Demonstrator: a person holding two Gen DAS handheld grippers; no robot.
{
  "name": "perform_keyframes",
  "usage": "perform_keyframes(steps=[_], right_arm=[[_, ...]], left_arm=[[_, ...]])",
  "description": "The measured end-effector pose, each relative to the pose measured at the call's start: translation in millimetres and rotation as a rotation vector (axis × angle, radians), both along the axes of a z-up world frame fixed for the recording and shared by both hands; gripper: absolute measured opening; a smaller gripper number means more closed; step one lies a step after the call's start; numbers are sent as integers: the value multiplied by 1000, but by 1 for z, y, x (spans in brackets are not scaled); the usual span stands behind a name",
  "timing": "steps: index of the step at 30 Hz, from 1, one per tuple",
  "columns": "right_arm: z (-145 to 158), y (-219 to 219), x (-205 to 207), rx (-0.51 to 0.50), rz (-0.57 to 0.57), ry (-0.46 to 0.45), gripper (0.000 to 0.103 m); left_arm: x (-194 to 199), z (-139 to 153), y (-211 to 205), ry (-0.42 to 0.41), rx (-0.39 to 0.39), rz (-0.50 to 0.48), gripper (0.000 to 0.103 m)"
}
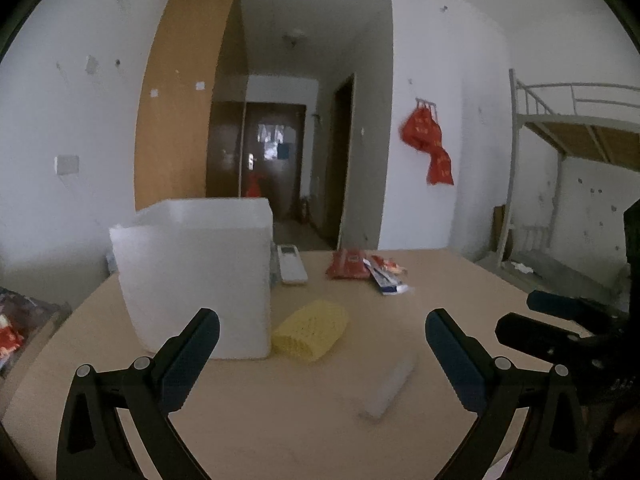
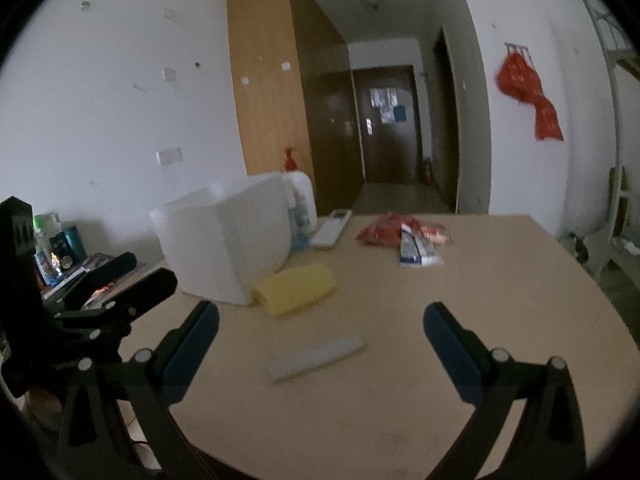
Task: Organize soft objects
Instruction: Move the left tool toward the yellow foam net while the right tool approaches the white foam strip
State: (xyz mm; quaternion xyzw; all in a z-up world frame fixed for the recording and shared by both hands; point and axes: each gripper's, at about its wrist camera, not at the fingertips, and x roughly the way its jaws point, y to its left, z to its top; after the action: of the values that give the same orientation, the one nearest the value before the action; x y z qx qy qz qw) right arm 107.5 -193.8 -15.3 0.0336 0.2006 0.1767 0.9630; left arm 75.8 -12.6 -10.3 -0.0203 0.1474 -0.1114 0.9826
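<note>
Sponge (image 1: 310, 330), yellow, lies ahead of the left hand-held gripper (image 1: 322, 344), beside the white foam box (image 1: 192, 276), long axis slanting right; both hand-held grippers gape wide, empty; right hand-held gripper (image 2: 321, 338) sits farther back.

Foam box (image 1: 196, 276) blocks left — table (image 1: 460, 280) right open.
</note>
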Motion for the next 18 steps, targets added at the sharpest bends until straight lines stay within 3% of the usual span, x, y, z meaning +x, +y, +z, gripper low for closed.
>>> perform_keyframes(steps=[7,18], right_arm=[[-9,-14,12,62,-43,68,103],[-23,-14,32,17,-56,155,103]], left_arm=[[22,-10,-4,57,-17,-31,103],[64,-16,-10,161,-31,-74,103]])
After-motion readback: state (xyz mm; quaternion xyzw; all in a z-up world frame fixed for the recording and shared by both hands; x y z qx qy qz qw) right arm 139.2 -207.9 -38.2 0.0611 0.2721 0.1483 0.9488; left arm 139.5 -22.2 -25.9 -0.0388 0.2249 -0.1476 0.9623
